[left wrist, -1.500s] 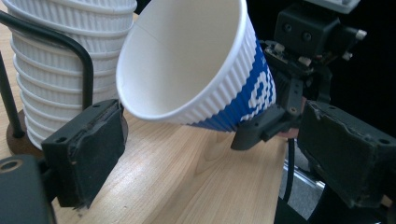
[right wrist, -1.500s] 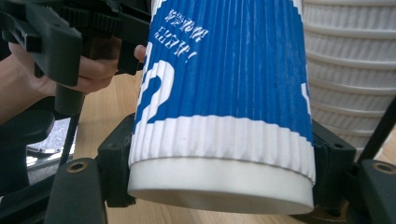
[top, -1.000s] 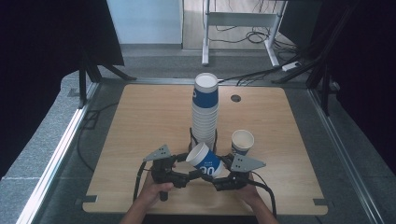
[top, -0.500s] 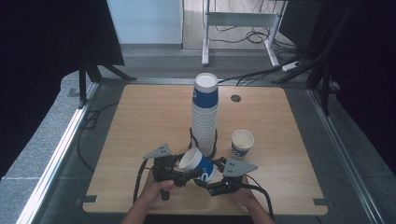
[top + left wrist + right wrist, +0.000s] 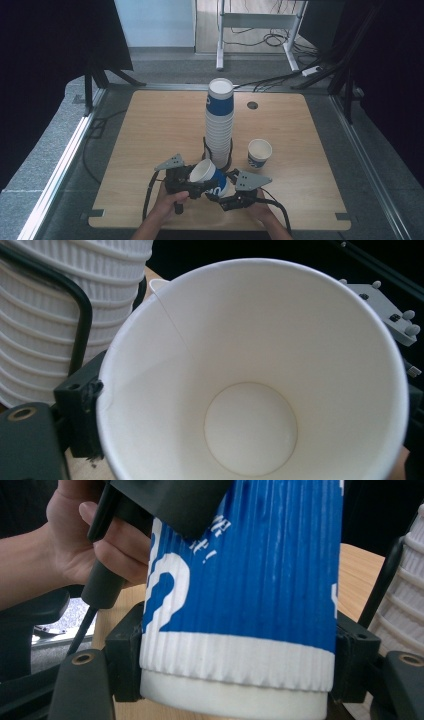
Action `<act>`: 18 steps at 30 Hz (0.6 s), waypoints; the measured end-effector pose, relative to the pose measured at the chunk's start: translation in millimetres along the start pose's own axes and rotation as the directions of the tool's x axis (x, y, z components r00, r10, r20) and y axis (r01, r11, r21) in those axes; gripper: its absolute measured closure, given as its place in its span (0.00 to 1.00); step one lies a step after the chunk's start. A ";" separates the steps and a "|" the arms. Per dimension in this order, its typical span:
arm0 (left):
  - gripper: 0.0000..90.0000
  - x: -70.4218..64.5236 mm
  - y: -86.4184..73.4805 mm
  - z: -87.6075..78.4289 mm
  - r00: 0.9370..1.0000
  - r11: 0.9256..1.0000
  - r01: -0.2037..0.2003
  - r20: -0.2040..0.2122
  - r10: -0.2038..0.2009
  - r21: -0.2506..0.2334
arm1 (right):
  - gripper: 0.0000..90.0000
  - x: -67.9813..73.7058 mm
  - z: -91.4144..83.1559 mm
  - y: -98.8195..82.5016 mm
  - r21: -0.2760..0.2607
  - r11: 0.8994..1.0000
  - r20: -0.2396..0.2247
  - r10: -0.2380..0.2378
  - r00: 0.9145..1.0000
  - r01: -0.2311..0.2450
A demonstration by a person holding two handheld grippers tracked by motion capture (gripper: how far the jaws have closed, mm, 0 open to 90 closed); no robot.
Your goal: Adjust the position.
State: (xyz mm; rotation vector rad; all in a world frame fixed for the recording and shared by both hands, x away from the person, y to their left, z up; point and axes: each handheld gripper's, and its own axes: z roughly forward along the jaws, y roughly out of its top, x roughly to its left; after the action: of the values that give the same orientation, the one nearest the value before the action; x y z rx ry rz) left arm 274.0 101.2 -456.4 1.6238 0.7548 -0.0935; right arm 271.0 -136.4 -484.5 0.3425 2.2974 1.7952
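Gripping blue cup point(image 5: 214, 179), both grippers

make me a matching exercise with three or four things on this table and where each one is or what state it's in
Things:
1. tilted cup
2. tall stack of cups
3. single cup
4. round hole

Places or states:
A. upright alone, right of the stack
B. in the tabletop near the far edge
C. gripped at its base by the right tongs
D. standing inside a black wire holder

Pairs: 1-C, 2-D, 3-A, 4-B
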 end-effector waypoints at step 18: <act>0.17 -5.3 3.8 -8.2 0.995 0.996 -0.089 -0.044 0.088 -0.022 | 0.22 -3.3 -5.0 6.4 0.019 0.999 -0.011 0.051 0.999 -0.051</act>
State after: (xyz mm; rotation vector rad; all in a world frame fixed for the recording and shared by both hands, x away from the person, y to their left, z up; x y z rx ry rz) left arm 269.0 106.5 -448.8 1.6386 0.7132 0.0135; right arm 272.9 -140.6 -477.1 0.3982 2.3353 1.8052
